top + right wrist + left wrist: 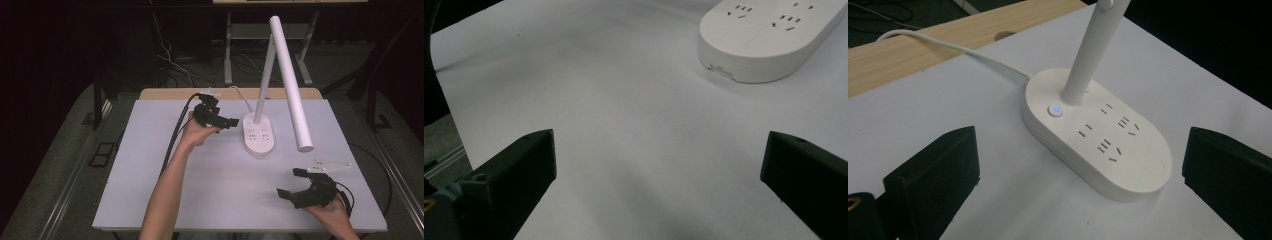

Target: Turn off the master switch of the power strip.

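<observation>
Your left gripper (231, 121) is at the far left-centre of the flat white table top (150, 165), just left of the white oval plastic lamp base with built-in sockets (259, 134). In the high view its tips are close beside the base's left edge; whether they touch it cannot be told. In the left gripper view the jaws stand wide apart with nothing between them except bare table and the base (1098, 140) ahead. The small round button with a blue light (1055, 110) sits on the base's top, just beside the foot of the white upright lamp stem (1088, 55).

Your right gripper (292, 182) is at the near right of the table, well apart from the base. Its jaws are spread wide and grip nothing; the right gripper view shows bare table between them and the near end of the base (764, 45) farther off at upper right.

The base stands at the centre-far part of the table. The stem rises from its far end, and the long white tubular lamp head (291, 80) slopes down to the right, its lower end above the table right of the base. A white power cord (948, 45) leaves the far side of the base and runs over the light wooden strip (175, 93) along the far table edge.
</observation>
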`<act>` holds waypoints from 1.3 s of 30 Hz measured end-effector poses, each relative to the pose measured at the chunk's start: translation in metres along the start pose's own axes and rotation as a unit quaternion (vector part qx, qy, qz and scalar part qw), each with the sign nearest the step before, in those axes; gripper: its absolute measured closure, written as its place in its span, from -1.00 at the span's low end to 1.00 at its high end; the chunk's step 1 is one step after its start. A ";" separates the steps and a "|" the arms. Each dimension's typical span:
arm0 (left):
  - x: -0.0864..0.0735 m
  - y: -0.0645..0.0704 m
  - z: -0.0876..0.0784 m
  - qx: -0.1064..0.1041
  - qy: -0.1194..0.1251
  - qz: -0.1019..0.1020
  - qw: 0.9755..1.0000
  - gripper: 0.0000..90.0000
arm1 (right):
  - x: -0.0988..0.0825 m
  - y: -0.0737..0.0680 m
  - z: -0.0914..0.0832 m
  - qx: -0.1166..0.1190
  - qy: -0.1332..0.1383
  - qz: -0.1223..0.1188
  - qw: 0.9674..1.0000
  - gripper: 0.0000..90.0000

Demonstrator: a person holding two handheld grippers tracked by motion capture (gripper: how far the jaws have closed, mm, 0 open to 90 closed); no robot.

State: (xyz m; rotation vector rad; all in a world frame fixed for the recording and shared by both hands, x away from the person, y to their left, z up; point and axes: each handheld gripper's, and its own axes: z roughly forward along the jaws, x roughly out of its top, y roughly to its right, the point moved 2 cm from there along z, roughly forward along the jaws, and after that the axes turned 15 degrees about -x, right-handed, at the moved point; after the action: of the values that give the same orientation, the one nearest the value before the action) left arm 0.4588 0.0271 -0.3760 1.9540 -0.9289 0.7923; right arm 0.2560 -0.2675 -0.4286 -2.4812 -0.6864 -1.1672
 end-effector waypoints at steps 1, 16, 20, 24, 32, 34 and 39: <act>0.000 -0.001 0.001 0.000 -0.001 -0.001 1.000 -0.98 | 0.000 0.000 0.000 0.001 -0.001 -0.001 1.000 -0.99; 0.002 -0.014 0.018 0.001 0.024 -0.024 0.999 -0.94 | 0.000 -0.004 0.002 0.001 -0.003 -0.005 1.000 -0.99; 0.009 -0.016 0.023 0.003 0.024 -0.021 0.999 -0.90 | -0.001 -0.003 0.002 0.001 -0.003 -0.006 1.000 -0.99; 0.014 -0.018 0.027 0.003 0.021 -0.017 1.000 -0.87 | -0.001 -0.003 0.001 -0.001 -0.002 -0.006 1.000 -0.99; 0.018 -0.021 0.036 -0.001 0.002 -0.014 1.000 -0.76 | 0.000 -0.001 0.001 -0.003 -0.001 -0.003 1.000 -0.99; 0.019 -0.023 0.039 -0.004 -0.007 -0.010 1.000 -0.70 | 0.000 -0.001 0.001 -0.003 -0.001 -0.003 1.000 -0.99; 0.019 -0.026 0.051 -0.013 -0.015 -0.017 1.000 -0.60 | 0.000 -0.001 0.001 -0.003 -0.001 -0.005 1.000 -0.99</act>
State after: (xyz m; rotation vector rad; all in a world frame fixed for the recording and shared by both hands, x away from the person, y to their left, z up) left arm 0.5000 -0.0123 -0.3951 1.9595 -0.9161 0.7303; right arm 0.2560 -0.2659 -0.4295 -2.4866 -0.6972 -1.1716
